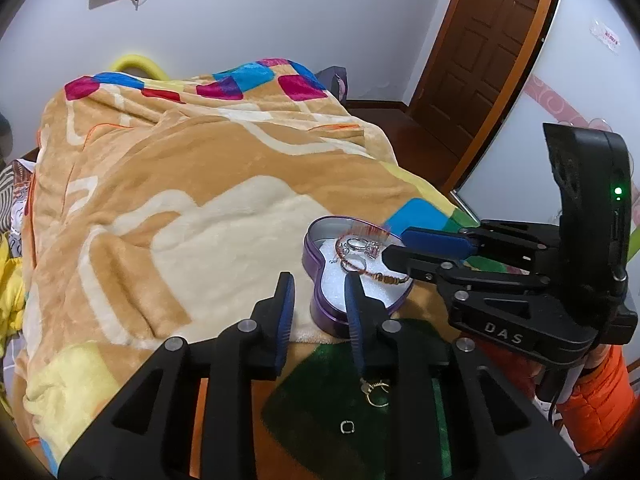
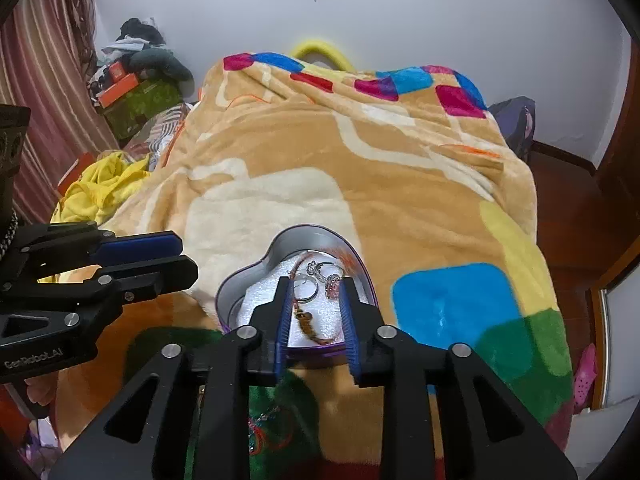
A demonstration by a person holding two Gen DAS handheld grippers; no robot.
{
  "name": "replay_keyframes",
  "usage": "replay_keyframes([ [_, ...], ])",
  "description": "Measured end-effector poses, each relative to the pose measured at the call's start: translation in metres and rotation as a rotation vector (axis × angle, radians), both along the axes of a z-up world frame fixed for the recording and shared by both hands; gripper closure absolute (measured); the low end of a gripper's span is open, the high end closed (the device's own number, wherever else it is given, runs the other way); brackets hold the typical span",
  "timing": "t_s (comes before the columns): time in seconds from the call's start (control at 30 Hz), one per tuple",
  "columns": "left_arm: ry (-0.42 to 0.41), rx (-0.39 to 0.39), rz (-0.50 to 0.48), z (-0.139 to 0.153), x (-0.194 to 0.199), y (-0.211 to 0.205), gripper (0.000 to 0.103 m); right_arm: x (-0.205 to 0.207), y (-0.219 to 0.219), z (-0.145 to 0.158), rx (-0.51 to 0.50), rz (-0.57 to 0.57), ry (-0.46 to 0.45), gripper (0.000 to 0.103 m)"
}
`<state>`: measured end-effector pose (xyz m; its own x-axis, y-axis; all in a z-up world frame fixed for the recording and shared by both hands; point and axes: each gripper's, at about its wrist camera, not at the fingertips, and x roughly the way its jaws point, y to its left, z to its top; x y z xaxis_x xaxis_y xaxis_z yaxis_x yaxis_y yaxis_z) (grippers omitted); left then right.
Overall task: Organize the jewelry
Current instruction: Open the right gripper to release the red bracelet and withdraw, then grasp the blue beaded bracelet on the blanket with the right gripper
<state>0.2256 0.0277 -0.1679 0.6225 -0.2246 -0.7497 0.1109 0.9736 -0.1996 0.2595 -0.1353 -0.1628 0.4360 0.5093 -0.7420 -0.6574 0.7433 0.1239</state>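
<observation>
A plush tan blanket with coloured squares [image 2: 400,184] spreads ahead of both pairs of fingers. Under the left gripper [image 1: 318,286], fingers apart and empty, a gold ring [image 1: 376,394] and a small silver ring [image 1: 347,427] lie on a green patch. The right gripper [image 2: 314,292], fingers apart and empty, hangs over the purple heart-shaped tin [image 2: 248,276]; between its fingers lie silver rings [image 2: 306,290] and a beaded bracelet [image 2: 310,326] on white foam.

Left claw [image 1: 320,284] and right claw [image 2: 315,290] both parted, empty, fingertips angled toward each other.
</observation>
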Motion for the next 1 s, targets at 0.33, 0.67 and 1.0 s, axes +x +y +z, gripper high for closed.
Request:
replay_keyframes([
  [0.33, -0.035, 0.024, 0.0, 0.02, -0.024, -0.001, 0.071, -0.03, -0.014, 0.026, 0.025, -0.043, -0.086, 0.066],
  [0.67, -0.02, 0.055, -0.021, 0.019, -0.05, -0.008, 0.068, -0.057, -0.019, 0.022, 0.009, -0.065, -0.102, 0.066],
  [1.0, 0.066, 0.069, -0.048, -0.018, -0.069, -0.016, 0.068, -0.067, -0.025, -0.008, -0.014, -0.091, -0.028, 0.066],
])
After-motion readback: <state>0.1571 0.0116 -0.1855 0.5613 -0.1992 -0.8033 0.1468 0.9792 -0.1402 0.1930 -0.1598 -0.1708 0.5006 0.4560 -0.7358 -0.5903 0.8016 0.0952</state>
